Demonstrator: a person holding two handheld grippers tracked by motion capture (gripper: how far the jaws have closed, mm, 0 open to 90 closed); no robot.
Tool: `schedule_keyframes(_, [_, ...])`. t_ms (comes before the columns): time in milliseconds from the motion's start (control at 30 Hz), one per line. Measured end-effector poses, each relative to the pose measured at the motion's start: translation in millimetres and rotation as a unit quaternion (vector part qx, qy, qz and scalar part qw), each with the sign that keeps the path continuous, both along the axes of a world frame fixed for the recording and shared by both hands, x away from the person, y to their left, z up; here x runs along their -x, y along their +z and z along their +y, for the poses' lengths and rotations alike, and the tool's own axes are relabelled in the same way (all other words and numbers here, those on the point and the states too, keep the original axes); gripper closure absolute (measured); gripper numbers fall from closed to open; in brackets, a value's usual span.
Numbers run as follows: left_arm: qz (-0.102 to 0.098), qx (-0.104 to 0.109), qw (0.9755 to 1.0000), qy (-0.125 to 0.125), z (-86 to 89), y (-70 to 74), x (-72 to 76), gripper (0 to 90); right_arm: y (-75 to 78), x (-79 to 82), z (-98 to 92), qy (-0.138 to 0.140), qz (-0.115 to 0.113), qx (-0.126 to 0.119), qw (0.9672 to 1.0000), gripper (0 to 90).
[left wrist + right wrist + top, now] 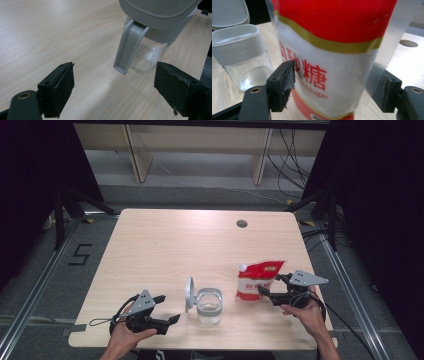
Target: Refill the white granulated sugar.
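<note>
A red and white sugar pouch (257, 281) stands upright at the table's front right. My right gripper (270, 285) is open, one jaw on each side of the pouch's lower part. In the right gripper view the pouch (332, 50) sits between the spread jaws of that gripper (338, 71). Left of the pouch stands a clear glass jar (209, 306) with its grey lid (189, 294) flipped up. The jar (242, 57) looks almost empty. My left gripper (168, 308) is open just left of the jar and holds nothing. Its view has the jar (150, 52) ahead, beyond the gripper (115, 67).
The wooden table (165, 245) has a round cable hole (242, 223) at the back right. Black curtains hang on both sides, and shelving and cables lie behind the table. Its front edge runs just under both hands.
</note>
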State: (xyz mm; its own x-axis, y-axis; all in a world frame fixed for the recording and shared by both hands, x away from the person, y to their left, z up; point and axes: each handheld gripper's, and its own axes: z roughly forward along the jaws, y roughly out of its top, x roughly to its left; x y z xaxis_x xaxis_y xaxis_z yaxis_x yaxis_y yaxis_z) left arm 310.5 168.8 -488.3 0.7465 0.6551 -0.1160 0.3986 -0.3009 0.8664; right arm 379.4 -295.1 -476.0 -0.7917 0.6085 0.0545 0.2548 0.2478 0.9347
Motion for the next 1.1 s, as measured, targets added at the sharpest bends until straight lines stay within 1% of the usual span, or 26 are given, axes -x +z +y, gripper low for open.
schedule_keyframes(33, [-0.002,0.001,1.0000,-0.001,0.2,0.1,-0.3,16.0,-0.1,-0.4,1.1,0.001,-0.015,-0.001,0.9999,33.7])
schedule_keyframes(67, [-0.005,-0.001,1.0000,-0.003,0.6,0.3,-0.7,16.0,0.7,3.0,2.6,-0.002,-0.005,0.002,1.0000,37.1])
schedule_keyframes(100, [-0.005,-0.001,1.0000,-0.003,0.6,0.3,-0.7,16.0,0.7,3.0,2.6,-0.002,-0.005,0.002,1.0000,37.1])
schedule_keyframes(133, [-0.010,-0.005,0.9999,-0.007,1.3,0.6,-1.4,16.0,1.3,9.2,7.7,-0.006,-0.006,0.004,1.0000,41.4])
schedule_keyframes(200, [-0.010,0.002,0.9999,-0.005,0.5,0.2,-1.1,16.0,3.0,11.6,9.7,-0.013,-0.017,0.016,0.9996,42.3])
schedule_keyframes(233, [-0.011,0.000,0.9999,-0.006,1.1,0.6,-1.1,16.0,3.4,16.4,11.4,-0.021,0.001,0.014,0.9997,42.9])
schedule_keyframes(267, [-0.012,0.001,0.9999,-0.006,1.0,0.6,-0.9,16.1,3.4,16.0,10.8,-0.026,-0.020,0.019,0.9993,43.6])
schedule_keyframes(300, [-0.012,0.001,0.9999,-0.006,1.0,0.6,-0.9,16.1,3.4,16.0,10.8,-0.026,-0.020,0.019,0.9993,43.6])
schedule_keyframes(400, [-0.010,-0.002,1.0000,-0.001,1.4,1.1,-0.4,16.2,4.7,30.2,18.2,-0.075,0.010,0.012,0.9971,45.7])
schedule_keyframes(433, [-0.010,-0.002,1.0000,-0.001,1.4,1.1,-0.4,16.2,4.7,30.2,18.2,-0.075,0.010,0.012,0.9971,45.7])
schedule_keyframes(467, [-0.011,0.001,0.9999,-0.003,1.3,0.6,-0.8,16.2,4.7,31.3,20.6,-0.081,-0.001,0.014,0.9966,46.0])
schedule_keyframes(500, [-0.010,0.002,0.9999,-0.003,1.1,0.5,-0.8,16.2,5.3,37.7,26.4,-0.106,0.004,0.015,0.9943,46.6])
schedule_keyframes(533, [-0.011,0.002,0.9999,-0.003,1.0,0.5,-0.7,16.2,5.3,37.7,26.4,-0.106,0.004,0.015,0.9943,46.6])
schedule_keyframes(567, [-0.013,0.000,0.9999,-0.005,1.2,0.6,-0.9,16.2,5.8,41.6,29.4,-0.120,0.015,0.009,0.9926,46.7])
schedule_keyframes(600, [-0.012,-0.001,0.9999,-0.006,1.1,0.6,-0.9,16.2,5.1,44.2,34.2,-0.141,0.007,0.003,0.9900,47.3])
schedule_keyframes(633, [-0.008,0.000,1.0000,-0.003,0.8,0.3,-0.5,16.2,5.1,44.2,34.2,-0.141,0.007,0.003,0.9900,47.3])
schedule_keyframes(667, [-0.003,0.004,1.0000,0.002,-0.2,-0.2,0.1,16.2,5.3,47.0,36.4,-0.152,0.016,0.002,0.9883,47.7])
schedule_keyframes(700, [-0.004,0.000,1.0000,0.000,0.5,0.0,-0.1,16.2,4.8,47.4,38.2,-0.155,0.003,0.004,0.9879,47.8])
schedule_keyframes(733, [-0.011,-0.007,0.9999,-0.005,1.4,0.4,-1.0,16.2,5.4,49.1,39.0,-0.159,0.007,0.005,0.9872,47.9])
schedule_keyframes(767, [-0.011,-0.007,0.9999,-0.006,1.5,0.4,-1.2,16.2,5.1,52.8,42.7,-0.175,0.014,0.000,0.9844,47.9])
schedule_keyframes(833, [-0.011,-0.006,0.9999,-0.005,1.4,0.5,-1.0,16.2,4.1,51.4,42.0,-0.165,0.001,0.003,0.9862,48.2])
schedule_keyframes(900, [-0.003,0.002,1.0000,0.000,0.1,0.0,0.2,16.2,2.8,50.4,39.8,-0.162,0.001,-0.006,0.9868,48.3])
schedule_keyframes(967, [-0.004,0.001,1.0000,-0.001,0.1,0.1,0.6,16.2,1.0,49.7,39.0,-0.155,-0.002,-0.010,0.9878,48.0])
schedule_keyframes(1033, [-0.004,0.001,1.0000,-0.002,-0.1,0.1,0.7,16.2,-0.1,46.7,37.2,-0.139,-0.005,-0.005,0.9903,45.1])
schedule_keyframes(1067, [-0.005,0.000,1.0000,-0.003,-0.1,0.2,0.6,16.2,-0.4,44.9,35.6,-0.137,-0.017,0.008,0.9905,44.4])
schedule_keyframes(1100, [-0.005,0.002,1.0000,-0.002,-0.6,0.0,0.6,16.2,-1.9,42.3,35.0,-0.125,-0.004,0.004,0.9922,41.0])
